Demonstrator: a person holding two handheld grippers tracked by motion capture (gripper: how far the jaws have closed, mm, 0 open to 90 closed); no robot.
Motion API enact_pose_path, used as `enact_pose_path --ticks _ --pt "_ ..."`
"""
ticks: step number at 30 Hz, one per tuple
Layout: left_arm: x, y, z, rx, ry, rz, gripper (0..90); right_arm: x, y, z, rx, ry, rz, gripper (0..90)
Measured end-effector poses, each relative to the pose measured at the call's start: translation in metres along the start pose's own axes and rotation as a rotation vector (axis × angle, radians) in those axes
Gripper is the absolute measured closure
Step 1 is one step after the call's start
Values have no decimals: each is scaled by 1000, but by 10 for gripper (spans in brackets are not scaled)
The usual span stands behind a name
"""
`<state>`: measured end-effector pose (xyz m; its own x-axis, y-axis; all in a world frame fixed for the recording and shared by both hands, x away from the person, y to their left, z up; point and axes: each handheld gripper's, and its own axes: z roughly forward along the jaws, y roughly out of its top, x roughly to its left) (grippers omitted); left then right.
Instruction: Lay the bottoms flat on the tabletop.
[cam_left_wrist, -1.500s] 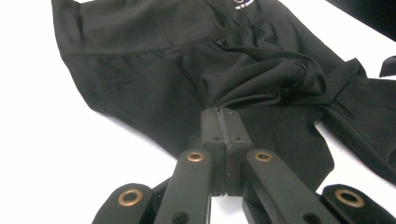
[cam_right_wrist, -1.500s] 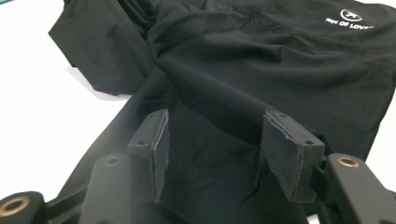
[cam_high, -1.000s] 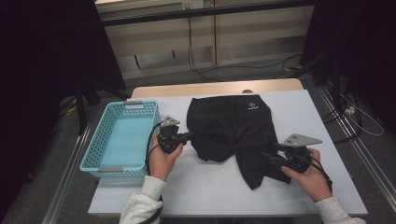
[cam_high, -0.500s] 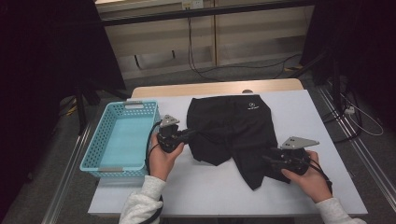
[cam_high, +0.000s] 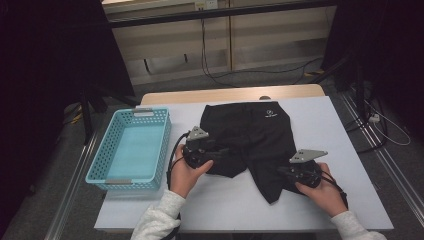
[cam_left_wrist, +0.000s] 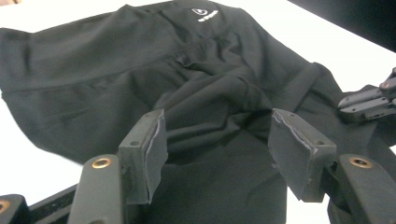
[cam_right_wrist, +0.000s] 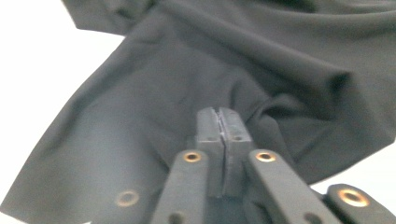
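Your left gripper has its jaws spread, having just been opening, with a fold of the black shorts lying loose between the pads. Your right gripper has just pressed its jaws together, pinching the shorts' leg. The shorts lie spread on the white table, beside the blue basket.

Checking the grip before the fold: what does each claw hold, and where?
The right claw is shut, apparently pinching the black shorts at a leg. The left claw stands open over them, holding nothing.
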<state>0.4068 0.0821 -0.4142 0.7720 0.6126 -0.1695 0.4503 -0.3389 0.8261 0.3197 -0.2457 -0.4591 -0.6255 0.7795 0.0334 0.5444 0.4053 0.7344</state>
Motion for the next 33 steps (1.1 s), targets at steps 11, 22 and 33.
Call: enact_pose_path --ticks 11,22,33 --pt "-17 -2 16 41 -62 20 372 10 5 -20 -41 34 5 593" --pt "-17 -4 21 55 -55 41 332 -51 -2 -12 -21 -205 161 531" --pt "-20 -6 24 48 -75 36 327 -62 7 10 -12 -122 178 900"
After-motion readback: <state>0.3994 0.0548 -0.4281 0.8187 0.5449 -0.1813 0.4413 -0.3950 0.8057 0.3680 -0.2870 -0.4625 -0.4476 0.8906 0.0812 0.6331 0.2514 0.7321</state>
